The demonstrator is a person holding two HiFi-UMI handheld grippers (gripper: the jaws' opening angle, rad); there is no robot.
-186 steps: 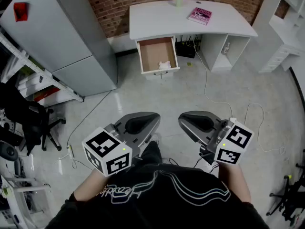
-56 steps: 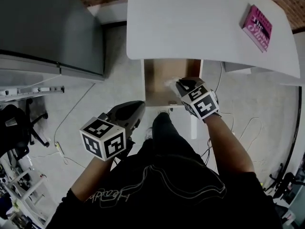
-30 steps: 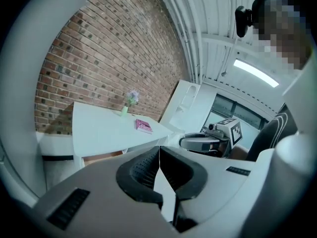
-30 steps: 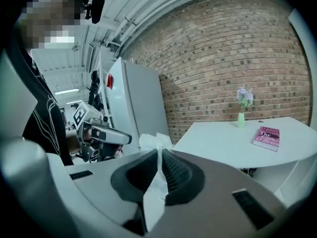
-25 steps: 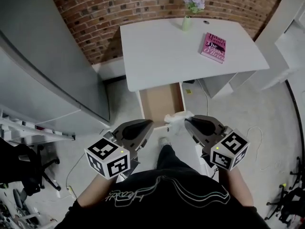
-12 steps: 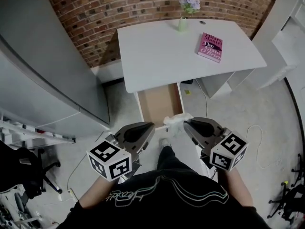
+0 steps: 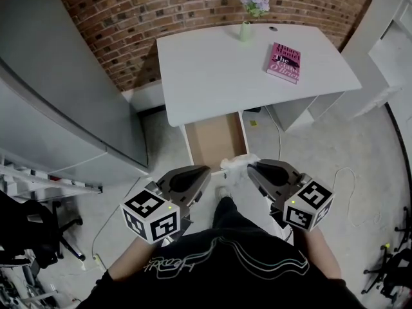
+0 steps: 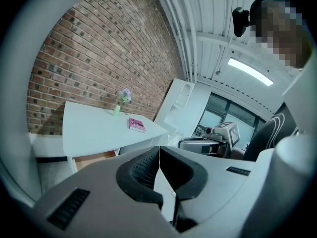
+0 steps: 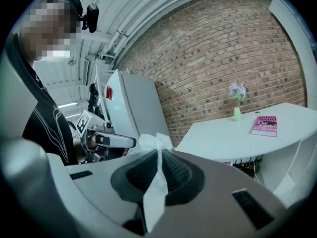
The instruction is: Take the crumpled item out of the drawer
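Observation:
The crumpled item, a white tissue, hangs just in front of the open wooden drawer under the white desk. My right gripper is shut on it. In the right gripper view the tissue sticks up and down out of the closed jaws of that gripper. My left gripper is level with it on the left, a short gap away. Its jaws are shut with nothing between them in the left gripper view. The visible part of the drawer shows only bare wood.
A pink book and a small vase of flowers stand on the desk. A tall grey cabinet fills the left side. A black chair is at the lower left. Cables lie on the floor at the right.
The tissue, which lay in the drawer at first, is now out of it in my right gripper. Over the last second both grippers have hardly moved.

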